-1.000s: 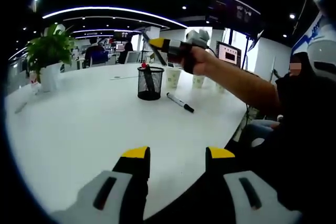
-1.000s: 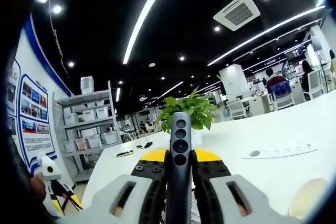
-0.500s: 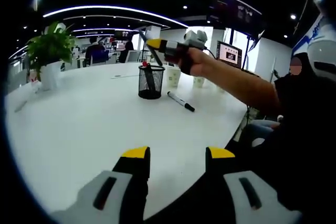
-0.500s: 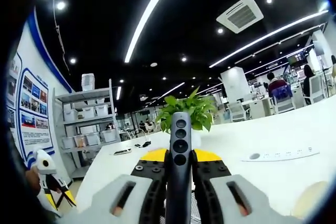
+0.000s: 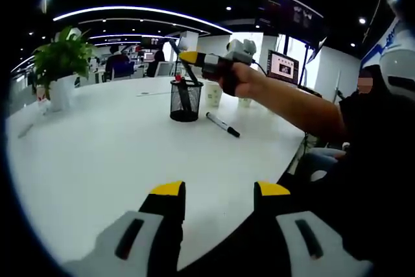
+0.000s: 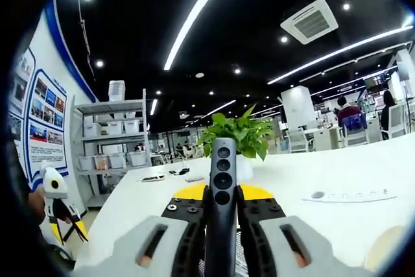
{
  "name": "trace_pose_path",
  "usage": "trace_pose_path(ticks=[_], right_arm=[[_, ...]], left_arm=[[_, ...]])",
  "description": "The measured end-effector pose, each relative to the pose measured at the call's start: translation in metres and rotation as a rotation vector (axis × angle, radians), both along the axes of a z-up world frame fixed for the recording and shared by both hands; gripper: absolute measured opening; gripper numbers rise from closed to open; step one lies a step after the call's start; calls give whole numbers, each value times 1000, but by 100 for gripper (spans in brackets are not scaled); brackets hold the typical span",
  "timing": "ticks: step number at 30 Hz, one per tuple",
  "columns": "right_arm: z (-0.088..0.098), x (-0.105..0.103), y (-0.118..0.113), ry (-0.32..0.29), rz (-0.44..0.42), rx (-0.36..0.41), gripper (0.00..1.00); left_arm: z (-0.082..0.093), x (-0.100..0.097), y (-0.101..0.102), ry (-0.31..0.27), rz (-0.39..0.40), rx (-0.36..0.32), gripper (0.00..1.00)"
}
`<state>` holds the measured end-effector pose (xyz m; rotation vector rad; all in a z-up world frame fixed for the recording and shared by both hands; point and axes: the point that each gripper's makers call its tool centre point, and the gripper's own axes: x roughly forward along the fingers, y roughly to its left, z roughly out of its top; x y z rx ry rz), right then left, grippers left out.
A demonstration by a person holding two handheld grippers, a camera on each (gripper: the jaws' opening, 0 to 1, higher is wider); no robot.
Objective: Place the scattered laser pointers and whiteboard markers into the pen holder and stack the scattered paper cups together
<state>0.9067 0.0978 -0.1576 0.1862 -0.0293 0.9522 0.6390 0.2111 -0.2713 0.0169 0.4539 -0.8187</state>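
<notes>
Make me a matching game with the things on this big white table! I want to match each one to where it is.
Things:
1. laser pointer
2. black marker
3. plant
4. left tool

Places:
A. lying flat on the table beside the mesh pen holder
B. in a white pot
C. clamped in the right tool
D. open, holding nothing

Pairs: 1-C, 2-A, 3-B, 4-D

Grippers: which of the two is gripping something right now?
The right gripper, shut on a black laser pointer with round buttons. The left gripper has nothing between its parted yellow-tipped jaws, low over the white table.
</notes>
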Motion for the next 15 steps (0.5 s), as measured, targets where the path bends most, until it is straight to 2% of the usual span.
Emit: trace_pose_path(ticks=[9, 15], right_arm=[[-10, -1, -2, 11, -4, -20, 20], [-17, -4, -2, 7, -10, -70, 20]], left_arm=[[0, -2, 0, 0, 4, -1, 44], [1, -3, 0, -3, 2, -1, 44]])
